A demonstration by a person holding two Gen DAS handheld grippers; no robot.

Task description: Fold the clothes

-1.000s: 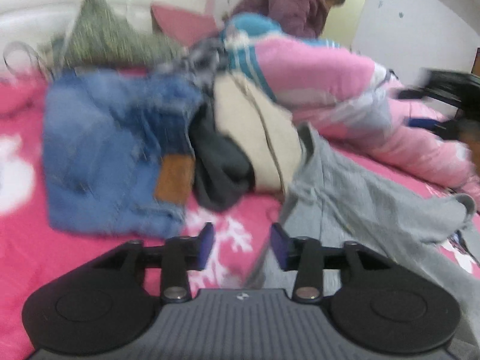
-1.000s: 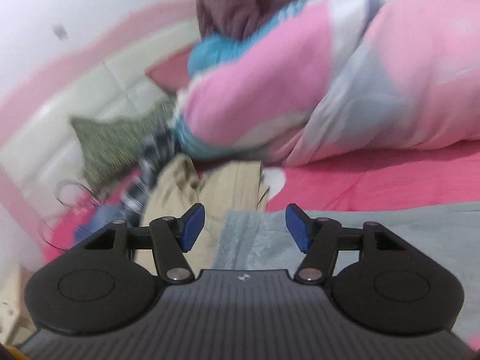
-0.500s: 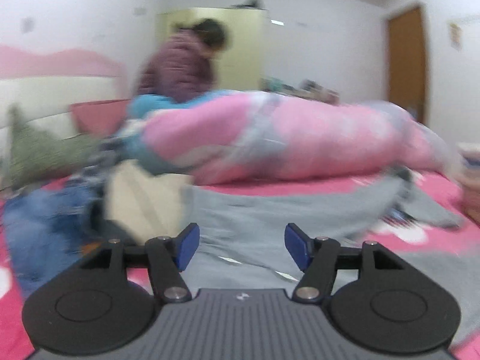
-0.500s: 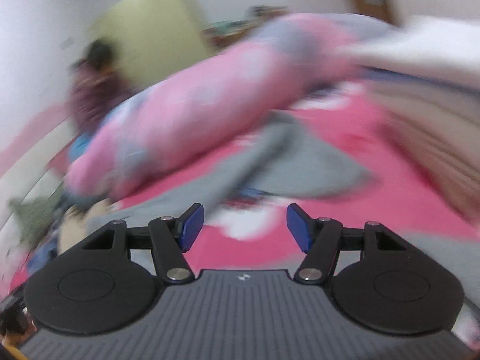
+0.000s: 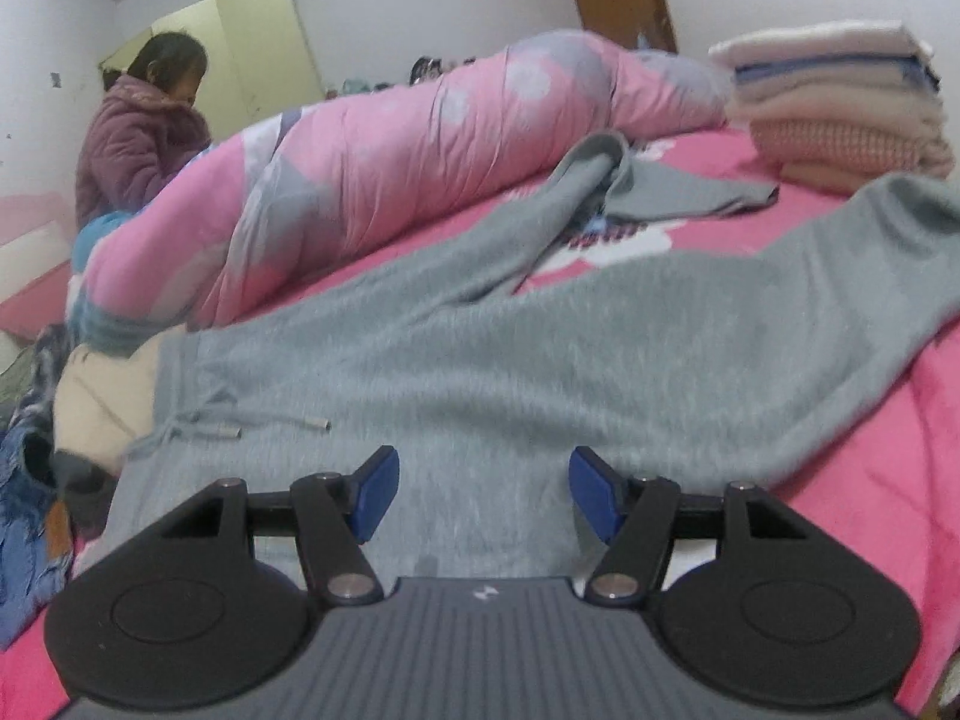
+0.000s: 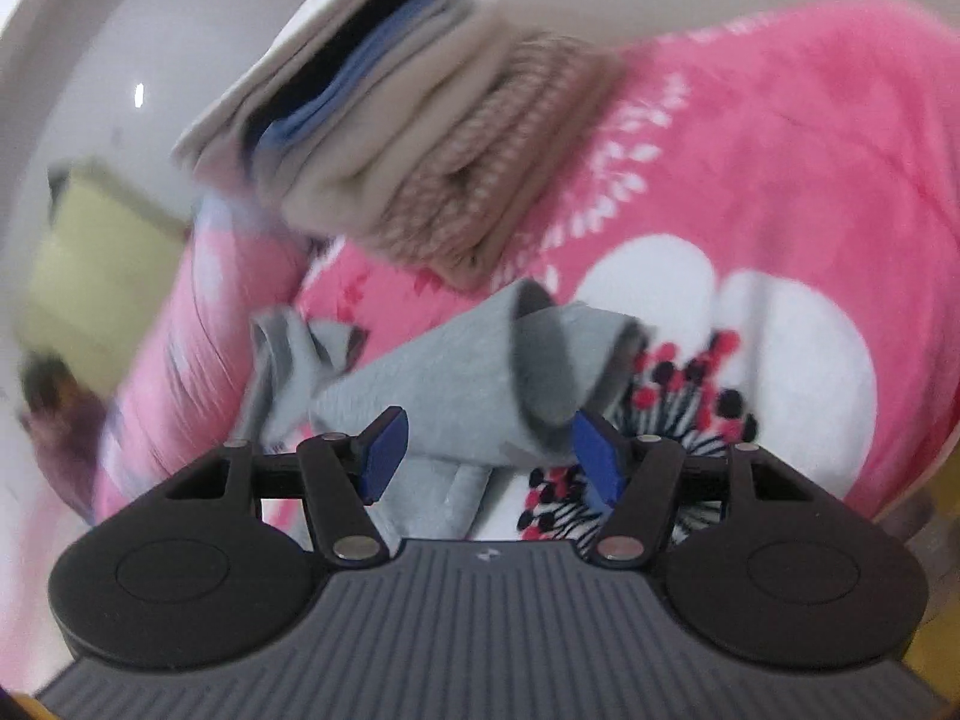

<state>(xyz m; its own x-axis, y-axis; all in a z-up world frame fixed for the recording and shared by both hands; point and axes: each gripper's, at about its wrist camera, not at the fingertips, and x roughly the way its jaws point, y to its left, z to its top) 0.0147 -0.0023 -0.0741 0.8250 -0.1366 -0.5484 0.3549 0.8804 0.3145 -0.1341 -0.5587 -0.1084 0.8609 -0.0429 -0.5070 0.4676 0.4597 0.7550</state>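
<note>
grey sweatpants [image 5: 480, 348] | under left gripper [image 5: 483, 489] (wide) | right gripper [image 6: 489, 453] wide over cuff

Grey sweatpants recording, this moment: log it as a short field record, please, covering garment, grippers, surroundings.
garment: grey fleece sweatpants spread unfolded on the pink bedspread, drawstring loose at the waistband
left gripper: open, over the waist area, holding nothing
right gripper: open, fingers either side of a crumpled leg cuff
folded stack of sweaters: beyond the legs
rolled pink quilt: behind the pants
unfolded pile with blue denim: left of the waistband
</note>
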